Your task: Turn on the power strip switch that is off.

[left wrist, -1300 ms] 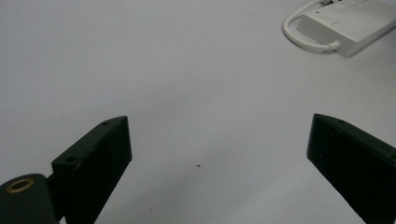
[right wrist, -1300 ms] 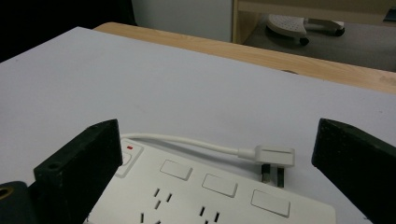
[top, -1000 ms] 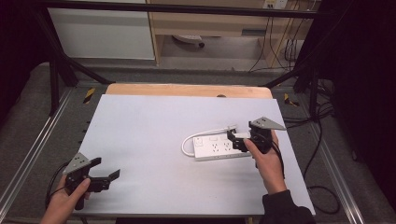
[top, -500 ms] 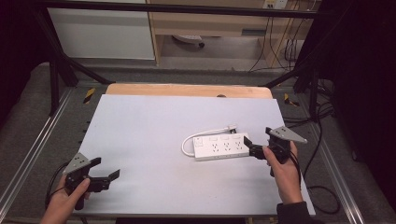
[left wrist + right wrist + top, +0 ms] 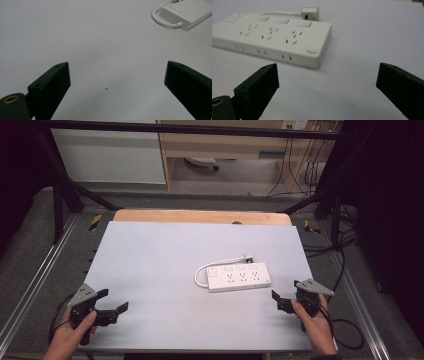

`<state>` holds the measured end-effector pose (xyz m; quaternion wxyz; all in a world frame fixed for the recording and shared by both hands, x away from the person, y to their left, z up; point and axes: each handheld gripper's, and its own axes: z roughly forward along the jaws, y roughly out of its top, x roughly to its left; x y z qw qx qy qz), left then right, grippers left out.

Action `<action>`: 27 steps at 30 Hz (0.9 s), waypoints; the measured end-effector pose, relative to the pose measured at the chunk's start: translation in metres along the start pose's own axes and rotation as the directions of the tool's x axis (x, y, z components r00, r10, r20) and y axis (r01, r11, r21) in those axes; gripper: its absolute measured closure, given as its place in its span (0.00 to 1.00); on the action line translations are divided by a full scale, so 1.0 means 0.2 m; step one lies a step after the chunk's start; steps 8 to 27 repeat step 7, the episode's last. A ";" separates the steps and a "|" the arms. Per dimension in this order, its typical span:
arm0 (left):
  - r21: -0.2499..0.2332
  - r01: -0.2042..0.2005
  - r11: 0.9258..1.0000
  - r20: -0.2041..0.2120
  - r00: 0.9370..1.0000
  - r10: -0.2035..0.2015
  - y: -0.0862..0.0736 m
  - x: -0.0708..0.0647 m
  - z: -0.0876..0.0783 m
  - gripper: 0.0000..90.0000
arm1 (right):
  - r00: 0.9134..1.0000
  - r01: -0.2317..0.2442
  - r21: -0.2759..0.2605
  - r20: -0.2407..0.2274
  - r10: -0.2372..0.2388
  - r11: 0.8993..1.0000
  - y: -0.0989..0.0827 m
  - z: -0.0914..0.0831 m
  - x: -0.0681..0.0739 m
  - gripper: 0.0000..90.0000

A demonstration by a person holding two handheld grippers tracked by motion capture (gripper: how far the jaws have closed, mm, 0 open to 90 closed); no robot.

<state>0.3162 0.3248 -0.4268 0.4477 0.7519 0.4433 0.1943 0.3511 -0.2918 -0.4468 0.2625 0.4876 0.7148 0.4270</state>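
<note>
The right gripper view shows small print on the strip's (image 5: pixel 272 40) end, too blurred to read. Both grippers' (image 5: pixel 118 310) (image 5: pixel 278 301) jaws gape wide, empty, over the desk (image 5: pixel 165 255).

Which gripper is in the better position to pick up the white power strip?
Probably the right gripper: it sits open just beside the power strip, jaws facing its end. The left gripper is far across the table.

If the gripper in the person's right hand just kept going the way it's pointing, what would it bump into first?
Probably the white power strip. The right gripper is open with bare table just ahead, and the strip's near end lies slightly left of its line, so it might only clip that corner.
</note>
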 end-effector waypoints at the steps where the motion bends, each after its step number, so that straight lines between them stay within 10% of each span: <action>1: 0.000 0.000 1.000 0.000 1.000 0.000 0.00 0.00 0.00 0.07 | 1.000 0.005 0.015 -0.007 -0.005 1.000 -0.02 0.00 0.00 0.05; 27: -0.001 0.001 1.000 0.002 1.000 -0.001 0.00 0.00 0.00 0.07 | 1.000 0.004 0.062 -0.030 -0.003 0.998 -0.05 0.02 0.00 0.05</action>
